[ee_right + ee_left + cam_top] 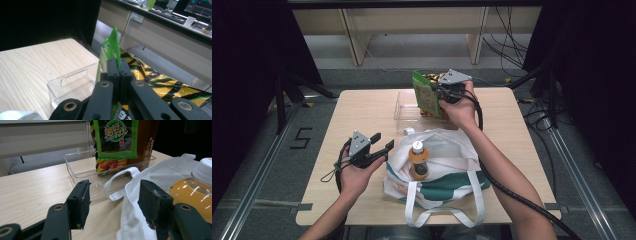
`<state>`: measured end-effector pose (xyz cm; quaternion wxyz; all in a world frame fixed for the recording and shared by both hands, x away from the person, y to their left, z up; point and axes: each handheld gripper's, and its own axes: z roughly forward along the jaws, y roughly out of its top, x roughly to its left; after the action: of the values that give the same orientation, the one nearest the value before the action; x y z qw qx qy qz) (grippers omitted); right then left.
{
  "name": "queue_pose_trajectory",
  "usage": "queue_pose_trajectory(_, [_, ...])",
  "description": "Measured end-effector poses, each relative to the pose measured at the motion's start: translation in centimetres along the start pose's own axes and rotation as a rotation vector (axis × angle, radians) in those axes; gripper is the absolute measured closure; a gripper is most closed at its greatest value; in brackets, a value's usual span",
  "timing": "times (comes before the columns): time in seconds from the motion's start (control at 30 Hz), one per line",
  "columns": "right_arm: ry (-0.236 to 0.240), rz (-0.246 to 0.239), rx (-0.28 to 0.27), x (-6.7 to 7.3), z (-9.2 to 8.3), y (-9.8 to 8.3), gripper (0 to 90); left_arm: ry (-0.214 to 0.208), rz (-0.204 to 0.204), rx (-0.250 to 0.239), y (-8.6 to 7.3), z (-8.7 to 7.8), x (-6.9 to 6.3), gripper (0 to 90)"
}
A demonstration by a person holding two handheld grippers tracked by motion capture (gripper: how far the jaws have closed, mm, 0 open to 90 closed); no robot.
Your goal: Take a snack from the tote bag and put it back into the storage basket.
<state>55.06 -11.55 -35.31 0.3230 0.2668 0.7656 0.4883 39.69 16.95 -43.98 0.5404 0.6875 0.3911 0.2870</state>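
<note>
My right gripper (438, 93) is shut on the top edge of a green snack packet (425, 94), which stands upright in a clear plastic bin (404, 107) at the table's far middle. In the right gripper view the black jaws pinch the green packet (110, 53); the right gripper (118, 68) has a yellow-and-black bag (155, 77) behind it. My left gripper (381, 142) stands open at the left of a white and green tote bag (447, 172). An orange drink bottle (418, 159) stands in the bag. In the left gripper view the left gripper (113, 195) frames the bag's white handle (125, 173) without touching it.
A brown box (146, 142) stands behind the green packet (116, 137) in the bin (72, 170). The tote's handles hang over the table's near edge (362, 220). Bare wood lies left of the bin. Cables run on the floor at the right.
</note>
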Motion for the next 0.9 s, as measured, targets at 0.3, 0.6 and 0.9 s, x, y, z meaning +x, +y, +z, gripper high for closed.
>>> queue_pose_trajectory(0.3, [0.001,-0.017,0.011,-0.1,0.4,-0.1,90.0,0.0,-0.005,0.001,0.0,0.0,-0.1,42.1])
queue_pose_trajectory(0.6, [-0.001,-0.026,0.018,-0.1,0.9,-0.3,90.0,-0.002,0.0,-0.001,0.0,-0.1,0.0,42.0])
queue_pose_trajectory(0.9, [-0.001,-0.036,0.019,-0.1,1.3,-0.5,90.0,-0.002,0.0,-0.001,0.0,0.0,-0.1,42.1])
